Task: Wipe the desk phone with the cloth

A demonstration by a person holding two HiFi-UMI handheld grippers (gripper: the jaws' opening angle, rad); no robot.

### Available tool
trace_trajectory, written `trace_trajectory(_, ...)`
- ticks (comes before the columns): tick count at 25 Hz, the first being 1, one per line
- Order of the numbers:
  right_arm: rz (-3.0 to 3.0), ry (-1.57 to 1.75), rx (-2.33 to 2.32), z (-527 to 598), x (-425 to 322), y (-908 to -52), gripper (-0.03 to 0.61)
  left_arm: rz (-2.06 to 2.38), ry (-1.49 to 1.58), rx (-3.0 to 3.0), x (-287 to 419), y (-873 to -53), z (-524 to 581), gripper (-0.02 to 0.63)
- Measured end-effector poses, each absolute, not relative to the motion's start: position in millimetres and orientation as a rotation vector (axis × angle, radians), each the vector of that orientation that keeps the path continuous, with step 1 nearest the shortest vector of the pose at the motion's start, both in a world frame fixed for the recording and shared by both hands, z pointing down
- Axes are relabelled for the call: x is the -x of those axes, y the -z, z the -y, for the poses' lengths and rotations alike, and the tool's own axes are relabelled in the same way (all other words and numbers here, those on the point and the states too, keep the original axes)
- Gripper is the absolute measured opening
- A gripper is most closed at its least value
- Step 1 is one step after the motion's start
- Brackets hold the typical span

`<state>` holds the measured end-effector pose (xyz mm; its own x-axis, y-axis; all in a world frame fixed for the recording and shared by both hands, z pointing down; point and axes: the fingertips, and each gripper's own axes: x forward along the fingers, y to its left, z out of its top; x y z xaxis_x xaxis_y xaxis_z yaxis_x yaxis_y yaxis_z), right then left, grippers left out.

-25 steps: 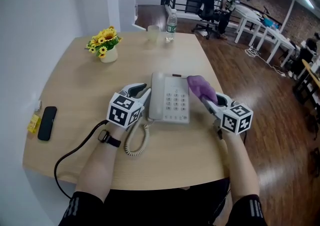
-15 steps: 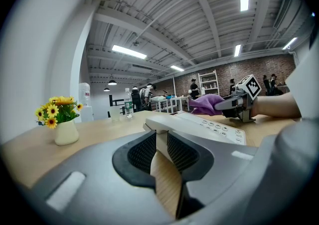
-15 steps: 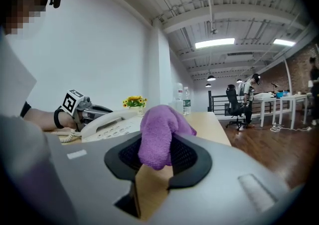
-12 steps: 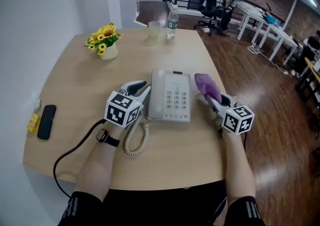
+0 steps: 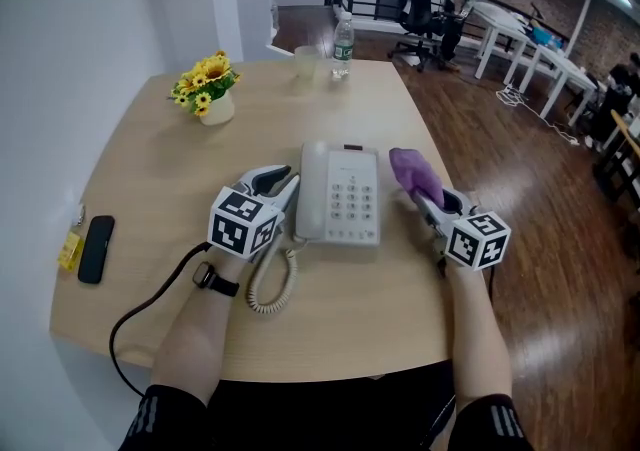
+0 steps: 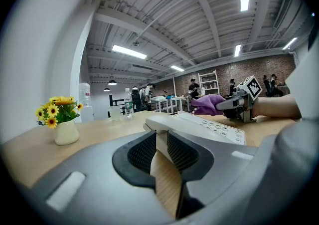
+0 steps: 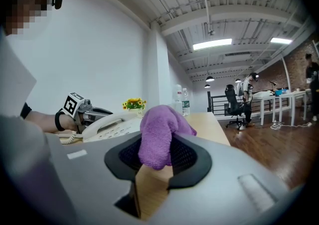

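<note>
A white desk phone (image 5: 340,201) lies flat in the middle of the round wooden table (image 5: 150,169). My left gripper (image 5: 290,182) rests at the phone's left side, its jaws nearly closed on the handset (image 6: 162,139), whose near end shows between the pads. My right gripper (image 5: 425,201) is shut on a purple cloth (image 5: 412,171), which bulges out past the jaws (image 7: 157,134). The cloth hangs just right of the phone's upper right edge; whether it touches the phone I cannot tell.
A coiled cord (image 5: 272,279) and a black cable (image 5: 140,314) run off the phone toward the near edge. A sunflower pot (image 5: 212,89), a cup (image 5: 306,61) and a water bottle (image 5: 343,47) stand at the back. A black mobile (image 5: 95,247) lies at far left.
The right gripper has carried the cloth a little to the right, off the phone's top right corner to just beside it. The left gripper has stayed put.
</note>
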<state>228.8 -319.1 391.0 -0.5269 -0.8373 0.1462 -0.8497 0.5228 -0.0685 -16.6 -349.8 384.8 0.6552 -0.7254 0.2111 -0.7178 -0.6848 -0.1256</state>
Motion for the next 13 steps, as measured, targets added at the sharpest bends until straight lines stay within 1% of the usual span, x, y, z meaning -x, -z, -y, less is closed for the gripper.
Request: trace_trajectory(13, 2.655, -0.201, -1.473, 319.4, -228.1, -391.4, 0.121, -1.235, 0.382, 2.830, 17.1, -385.0, 349.9, 0.063)
